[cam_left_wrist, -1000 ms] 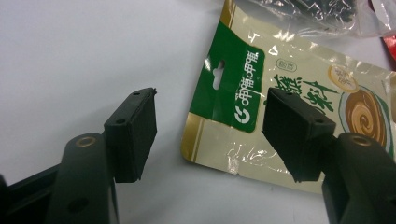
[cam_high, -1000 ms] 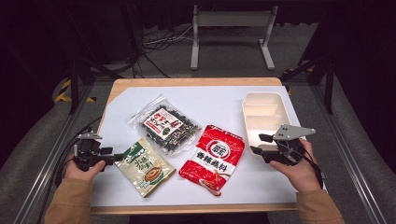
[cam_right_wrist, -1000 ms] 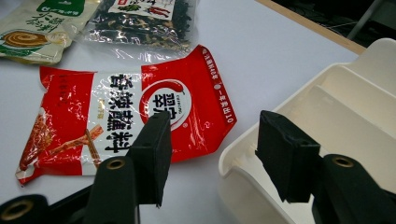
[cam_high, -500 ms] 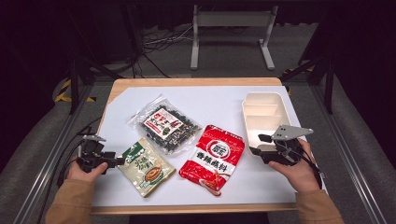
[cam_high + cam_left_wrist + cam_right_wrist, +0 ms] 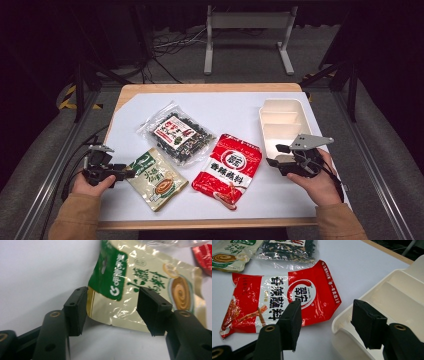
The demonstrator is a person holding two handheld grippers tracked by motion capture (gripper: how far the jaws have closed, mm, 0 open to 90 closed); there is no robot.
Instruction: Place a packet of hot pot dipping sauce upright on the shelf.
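Note:
A green and beige food packet [image 5: 156,178] lies flat at the table's front left. My left gripper [image 5: 127,172] is level at its left edge. In the left gripper view the packet [image 5: 140,282] has its corner between the jaws of my left gripper [image 5: 112,307]. They have just been closing but stand apart, so it is open. My right gripper [image 5: 275,155] is at the front right, open, its jaws just opened a little wider. In the right gripper view my right gripper [image 5: 327,320] has nothing between its jaws, beside the near corner of a cream divided tray [image 5: 412,297].
A red snack packet [image 5: 229,169] lies at the front centre, seen close in the right gripper view [image 5: 287,295]. A clear bag of dark seaweed [image 5: 176,135] lies behind it. The cream tray [image 5: 280,107] stands at the right edge of the white mat. Cables trail off the left side.
My left gripper has edged toward the green packet and its jaws have narrowed around the packet's corner. The right hand has stayed in place.

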